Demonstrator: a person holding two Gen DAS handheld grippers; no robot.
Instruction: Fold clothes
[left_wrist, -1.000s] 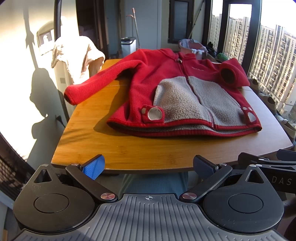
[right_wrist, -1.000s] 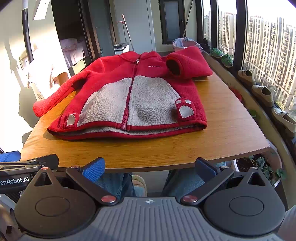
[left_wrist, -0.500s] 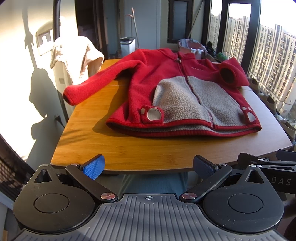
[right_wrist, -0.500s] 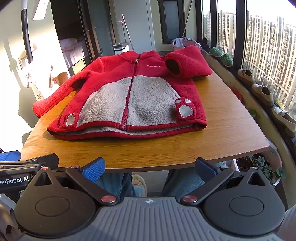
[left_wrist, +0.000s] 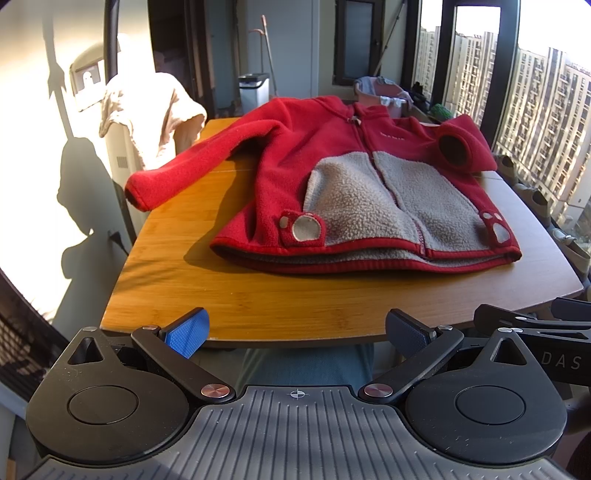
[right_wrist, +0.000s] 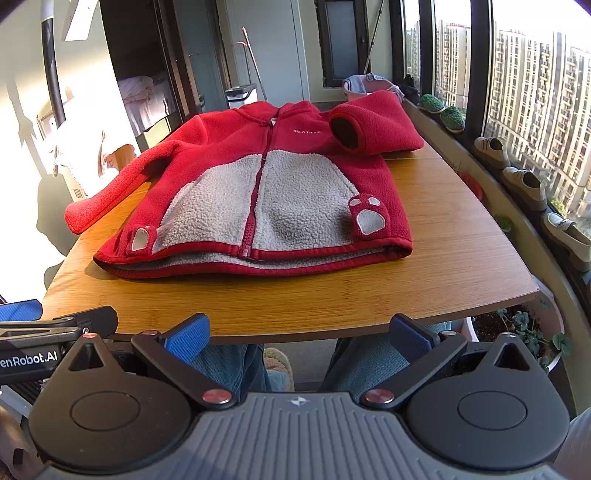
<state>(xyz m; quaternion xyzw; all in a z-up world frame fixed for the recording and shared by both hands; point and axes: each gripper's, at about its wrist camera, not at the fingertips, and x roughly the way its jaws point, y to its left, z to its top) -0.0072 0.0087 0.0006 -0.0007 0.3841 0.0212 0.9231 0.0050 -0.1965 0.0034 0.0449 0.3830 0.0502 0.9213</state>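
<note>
Both grippers, left (left_wrist: 295, 334) and right (right_wrist: 298, 334), agape; shoes (right_wrist: 524, 182) only in right view.

Shoes (right_wrist: 524, 182) line the window ledge beside the wooden table (right_wrist: 461, 258) (a bin (right_wrist: 241, 95) stands behind).

A home, high-rise apartment sunroom, tall windows (right_wrist: 532, 92) facing apartment towers, shoes (right_wrist: 524, 182) lined along the sill, potted plants (right_wrist: 524, 328) below, laundry basket (left_wrist: 380, 94) by the far wall, bedroom with bedding (right_wrist: 138, 88) through the doorway
</note>
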